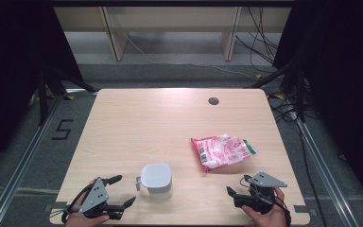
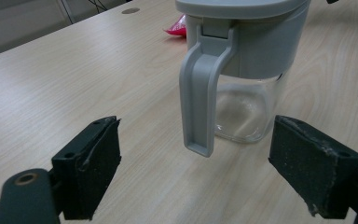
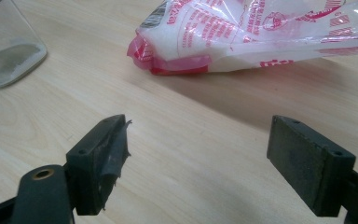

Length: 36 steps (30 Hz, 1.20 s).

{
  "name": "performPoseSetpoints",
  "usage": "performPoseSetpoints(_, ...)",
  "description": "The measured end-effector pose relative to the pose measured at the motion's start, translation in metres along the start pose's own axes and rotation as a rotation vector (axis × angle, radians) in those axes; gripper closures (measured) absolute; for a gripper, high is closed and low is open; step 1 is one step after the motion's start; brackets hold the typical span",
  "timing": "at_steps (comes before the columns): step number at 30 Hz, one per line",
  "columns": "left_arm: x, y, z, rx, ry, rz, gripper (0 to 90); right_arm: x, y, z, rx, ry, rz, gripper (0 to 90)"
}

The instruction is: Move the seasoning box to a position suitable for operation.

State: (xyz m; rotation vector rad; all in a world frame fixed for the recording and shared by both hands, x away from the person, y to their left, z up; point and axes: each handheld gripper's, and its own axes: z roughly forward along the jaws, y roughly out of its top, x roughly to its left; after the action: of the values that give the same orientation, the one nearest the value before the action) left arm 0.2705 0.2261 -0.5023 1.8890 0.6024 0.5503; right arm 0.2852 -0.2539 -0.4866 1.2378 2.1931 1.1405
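Nothing is gripped yet: the left gripper (image 1: 116,193) is spread before the jar's handle (image 2: 200,93) near the table's (image 1: 137,123) front edge; the right gripper (image 1: 238,191), also spread, faces the bag (image 1: 223,151). Probably grasping comes next.

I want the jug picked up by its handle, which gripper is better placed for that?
Left. The left gripper is open beside the jug, its handle straight ahead between the jaws. The right gripper faces the bag.

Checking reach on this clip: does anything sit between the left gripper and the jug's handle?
Nothing visible. The left gripper is open, the jug's handle straight ahead across bare table.
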Motion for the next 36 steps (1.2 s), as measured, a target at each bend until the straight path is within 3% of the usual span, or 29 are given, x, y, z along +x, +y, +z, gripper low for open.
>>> performPoseSetpoints(4, 0.001, 0.001, 0.0, -0.002, -0.021, -0.004, 16.3, 0.0, 0.0, 0.001, 0.001, 0.004, 0.005, 21.1)
performPoseSetpoints(9, -0.001, 0.004, 0.006, -0.032, -0.077, -0.04, 23.2, -0.001, 0.0, 0.001, 0.008, 0.006, -0.009, 21.1)
performPoseSetpoints(11, -0.002, 0.006, 0.008, -0.032, -0.095, -0.044, 23.8, -0.001, 0.0, 0.001, 0.009, 0.006, -0.01, 21.1)
performPoseSetpoints(12, -0.002, 0.007, 0.01, -0.038, -0.105, -0.045, 24.2, 0.002, 0.0, 0.001, 0.013, 0.004, 0.025, 21.1)
performPoseSetpoints(13, -0.003, 0.009, 0.012, -0.04, -0.115, -0.042, 25.9, 0.0, 0.0, 0.001, 0.015, 0.024, 0.013, 21.0)
performPoseSetpoints(17, -0.002, 0.012, 0.014, -0.055, -0.143, -0.037, 29.0, 0.0, 0.0, 0.001, 0.014, 0.024, 0.013, 20.9)
performPoseSetpoints(22, 0.0, 0.014, 0.017, -0.064, -0.143, -0.028, 35.9, 0.001, 0.0, 0.001, 0.017, 0.025, 0.013, 20.8)
performPoseSetpoints(23, 0.0, 0.015, 0.019, -0.074, -0.148, -0.029, 35.9, 0.001, 0.0, 0.002, 0.016, 0.004, 0.001, 20.8)
performPoseSetpoints(24, 0.001, 0.016, 0.021, -0.07, -0.15, -0.02, 36.9, 0.001, 0.0, 0.001, 0.019, 0.021, 0.013, 20.8)
performPoseSetpoints(26, 0.002, 0.018, 0.024, -0.075, -0.162, -0.018, 37.6, 0.005, -0.001, 0.0, 0.03, 0.007, 0.043, 20.8)
performPoseSetpoints(27, 0.003, 0.019, 0.026, -0.083, -0.167, -0.014, 38.6, 0.001, 0.0, 0.001, 0.013, -0.001, -0.006, 20.8)
performPoseSetpoints(30, 0.006, 0.018, 0.029, -0.085, -0.198, -0.034, 42.4, 0.002, 0.0, 0.002, 0.017, 0.002, -0.008, 20.8)
performPoseSetpoints(36, 0.001, 0.019, 0.026, -0.092, -0.198, -0.006, 56.2, 0.002, 0.0, 0.002, 0.02, 0.004, -0.01, 20.9)
